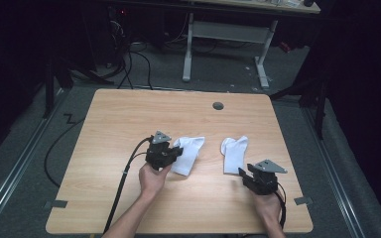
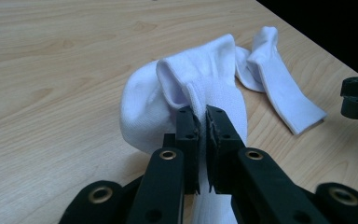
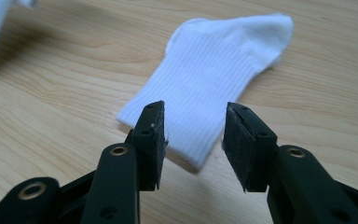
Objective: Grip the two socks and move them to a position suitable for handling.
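Note:
Two white socks lie on the wooden table (image 1: pixel 129 109). My left gripper (image 1: pixel 177 153) (image 2: pixel 203 116) is shut on the left sock (image 1: pixel 188 153) (image 2: pixel 200 79), pinching its ribbed fabric between the pads. The right sock (image 1: pixel 234 152) (image 3: pixel 214 74) lies flat, also seen further off in the left gripper view (image 2: pixel 279 84). My right gripper (image 1: pixel 244 173) (image 3: pixel 193 140) stands open just short of that sock's cuff end, hovering above it with nothing between its jaws.
A round grommet hole (image 1: pixel 218 105) sits near the table's far edge. Another desk's white legs (image 1: pixel 187 54) stand on the floor behind. Cables trail off the table's left side (image 1: pixel 124 173).

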`<state>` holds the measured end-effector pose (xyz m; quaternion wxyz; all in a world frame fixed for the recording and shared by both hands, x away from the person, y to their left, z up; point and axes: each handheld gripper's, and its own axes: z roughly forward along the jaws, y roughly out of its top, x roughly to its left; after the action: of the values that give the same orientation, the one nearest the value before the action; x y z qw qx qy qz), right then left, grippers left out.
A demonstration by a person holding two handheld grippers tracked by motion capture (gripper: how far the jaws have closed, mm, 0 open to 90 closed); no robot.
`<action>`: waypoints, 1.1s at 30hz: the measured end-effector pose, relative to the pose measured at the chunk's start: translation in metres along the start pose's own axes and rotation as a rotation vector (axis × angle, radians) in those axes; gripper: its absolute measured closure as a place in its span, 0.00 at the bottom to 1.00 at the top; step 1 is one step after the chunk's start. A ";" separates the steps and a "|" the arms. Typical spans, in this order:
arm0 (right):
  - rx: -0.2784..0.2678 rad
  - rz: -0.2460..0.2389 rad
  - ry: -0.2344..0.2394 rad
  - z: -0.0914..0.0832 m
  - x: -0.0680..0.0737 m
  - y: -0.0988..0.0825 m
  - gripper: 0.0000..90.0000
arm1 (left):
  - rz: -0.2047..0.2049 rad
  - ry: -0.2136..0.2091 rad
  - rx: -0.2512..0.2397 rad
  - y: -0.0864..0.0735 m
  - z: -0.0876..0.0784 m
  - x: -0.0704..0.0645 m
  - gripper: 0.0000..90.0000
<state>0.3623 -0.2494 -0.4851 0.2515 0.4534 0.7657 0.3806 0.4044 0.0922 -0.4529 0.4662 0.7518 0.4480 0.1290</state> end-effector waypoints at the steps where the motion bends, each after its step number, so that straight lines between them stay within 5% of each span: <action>1: -0.002 -0.006 0.005 0.001 0.002 0.001 0.65 | 0.002 0.001 0.002 -0.001 0.002 -0.001 0.94; 33: 0.032 -0.108 0.150 0.039 0.067 0.019 0.67 | -0.017 0.068 0.109 -0.027 0.033 0.010 0.88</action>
<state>0.3692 -0.1705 -0.4949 0.2064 0.3858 0.8116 0.3872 0.4158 0.0855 -0.4944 0.4103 0.7675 0.4762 0.1260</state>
